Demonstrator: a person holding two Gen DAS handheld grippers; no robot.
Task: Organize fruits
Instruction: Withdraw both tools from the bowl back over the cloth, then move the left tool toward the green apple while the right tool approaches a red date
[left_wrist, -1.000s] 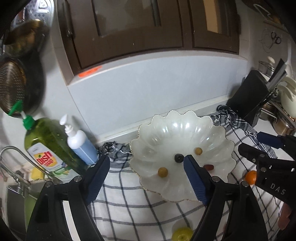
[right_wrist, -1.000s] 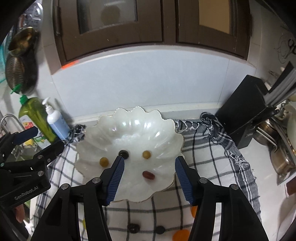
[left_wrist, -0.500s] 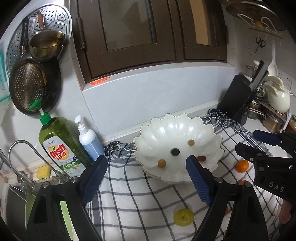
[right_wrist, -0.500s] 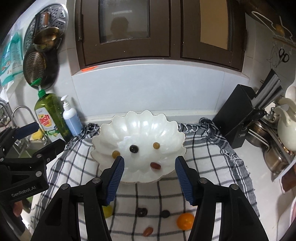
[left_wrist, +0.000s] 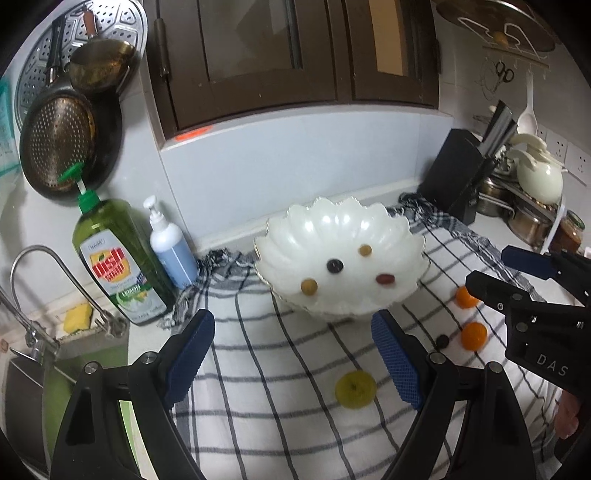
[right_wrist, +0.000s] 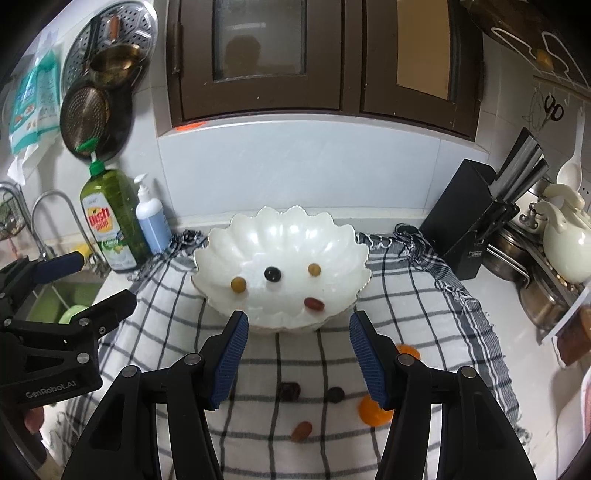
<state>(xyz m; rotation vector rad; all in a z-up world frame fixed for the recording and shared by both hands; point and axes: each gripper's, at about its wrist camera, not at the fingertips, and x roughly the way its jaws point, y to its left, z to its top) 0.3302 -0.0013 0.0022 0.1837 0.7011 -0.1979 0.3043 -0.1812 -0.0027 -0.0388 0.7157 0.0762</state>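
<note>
A white scalloped bowl (left_wrist: 321, 221) (right_wrist: 258, 229) stands on a checked cloth (left_wrist: 277, 406) (right_wrist: 424, 295) and holds several small fruits: a dark one (right_wrist: 272, 273), two tan ones, a red one (right_wrist: 314, 304). On the cloth lie a yellow-green fruit (left_wrist: 355, 385), two oranges (left_wrist: 473, 335) (left_wrist: 465, 297), dark fruits (right_wrist: 289, 390) (right_wrist: 335, 394) and a reddish one (right_wrist: 301, 430). My left gripper (left_wrist: 291, 365) is open and empty, in front of the bowl. My right gripper (right_wrist: 299, 358) is open and empty, above the loose fruits.
A green dish soap bottle (left_wrist: 110, 262) and a blue pump bottle (left_wrist: 170, 251) stand left of the bowl by the tap (left_wrist: 37, 288) and sink. A black knife block (right_wrist: 476, 229), pots and a white teapot (right_wrist: 565, 240) crowd the right. Cabinets hang above.
Both grippers have pulled back and up from the bowl, so it looks smaller and the loose fruits on the cloth have come into view. Both stay open.
</note>
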